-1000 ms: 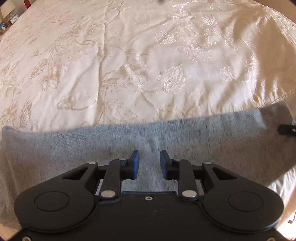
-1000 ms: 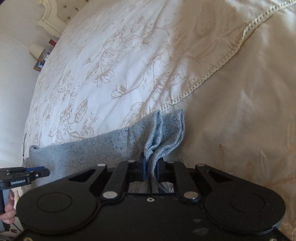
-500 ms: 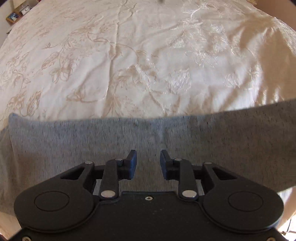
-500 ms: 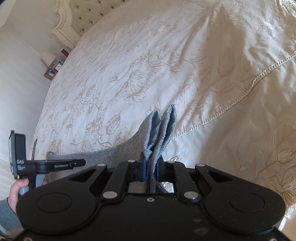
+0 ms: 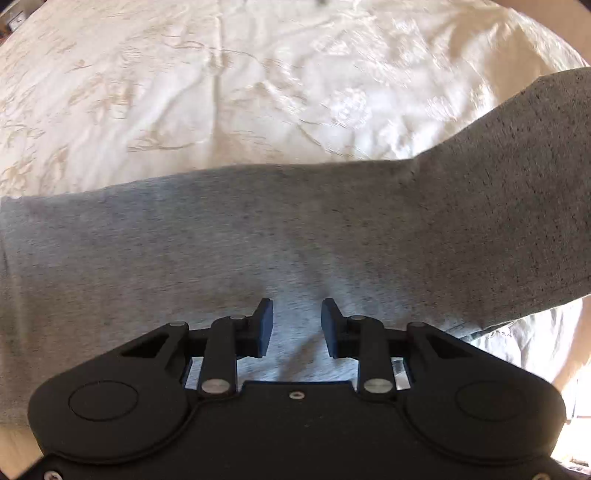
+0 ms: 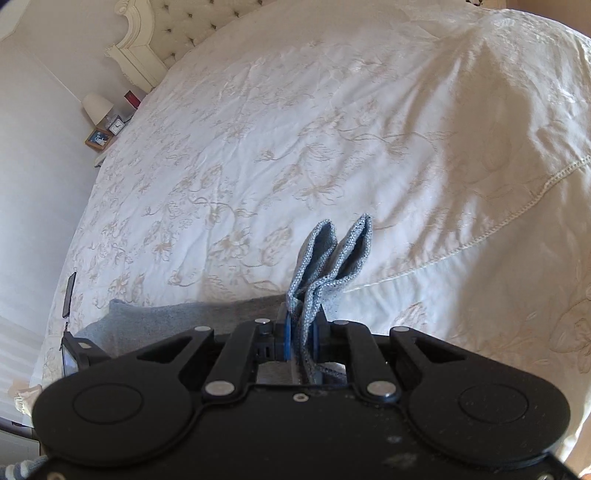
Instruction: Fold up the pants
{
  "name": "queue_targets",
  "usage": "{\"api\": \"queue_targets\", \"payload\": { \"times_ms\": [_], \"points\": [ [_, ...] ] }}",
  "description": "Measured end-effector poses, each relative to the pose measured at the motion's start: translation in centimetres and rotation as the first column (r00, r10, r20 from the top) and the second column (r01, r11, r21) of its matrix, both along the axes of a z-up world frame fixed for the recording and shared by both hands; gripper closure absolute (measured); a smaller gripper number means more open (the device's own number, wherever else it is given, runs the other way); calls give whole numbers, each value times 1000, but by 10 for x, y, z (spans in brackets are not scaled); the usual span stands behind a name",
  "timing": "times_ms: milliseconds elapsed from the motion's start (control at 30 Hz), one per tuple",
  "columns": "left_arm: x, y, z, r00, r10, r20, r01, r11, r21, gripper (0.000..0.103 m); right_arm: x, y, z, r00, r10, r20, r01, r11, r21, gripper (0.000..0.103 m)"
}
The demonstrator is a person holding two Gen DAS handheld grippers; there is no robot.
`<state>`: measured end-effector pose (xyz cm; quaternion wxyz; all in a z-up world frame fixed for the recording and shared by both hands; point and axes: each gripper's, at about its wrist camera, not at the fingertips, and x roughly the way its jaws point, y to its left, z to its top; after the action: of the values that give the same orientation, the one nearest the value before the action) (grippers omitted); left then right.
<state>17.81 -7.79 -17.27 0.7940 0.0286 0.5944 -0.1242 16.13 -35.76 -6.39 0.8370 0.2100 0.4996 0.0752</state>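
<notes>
Grey pants (image 5: 258,236) lie across the cream embroidered bedspread (image 5: 221,92) in the left wrist view, their right end lifted up and toward the upper right. My left gripper (image 5: 297,326) is open just above the flat middle of the pants, empty. My right gripper (image 6: 300,341) is shut on the bunched end of the pants (image 6: 332,254), which sticks up between the jaws above the bed. The rest of the pants (image 6: 177,317) trails left behind the gripper body.
A tufted headboard (image 6: 177,33) stands at the far end of the bed. A bedside table with a lamp (image 6: 96,107), a clock and a picture frame is beside it. The left gripper's device (image 6: 72,354) shows at the left edge. A lace seam (image 6: 517,218) crosses the bedspread at right.
My right gripper has lifted the pants end higher and away from the bed edge. In the left wrist view the right part of the pants has risen. My left gripper stays open over the pants.
</notes>
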Motion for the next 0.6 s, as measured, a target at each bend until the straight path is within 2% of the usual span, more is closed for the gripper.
{"api": "queue_targets", "payload": {
  "times_ms": [67,133,267,400,467,533,600],
  "points": [
    [-5,37,11,999,26,20,-26,1000,-9,64,1,37,14,999,29,21,-29,1000,11,91],
    [-10,73,20,998,45,53,-46,999,17,64,3,80,26,997,64,38,-65,998,25,91],
    [-17,146,29,992,100,81,-105,993,60,65,11,184,28,985,160,61,-163,985,55,91],
    [-22,210,29,984,165,61,-169,984,58,65,17,285,-16,972,234,39,-236,969,77,91],
    [-25,234,25,985,167,51,-171,982,74,65,17,327,-44,963,269,12,-269,961,71,86],
    [-27,248,23,984,166,58,-171,981,88,66,15,362,-67,957,290,3,-290,956,41,80],
    [-30,258,26,985,158,65,-163,984,77,66,13,386,-83,947,320,-11,-320,947,-6,79]
  ]
}}
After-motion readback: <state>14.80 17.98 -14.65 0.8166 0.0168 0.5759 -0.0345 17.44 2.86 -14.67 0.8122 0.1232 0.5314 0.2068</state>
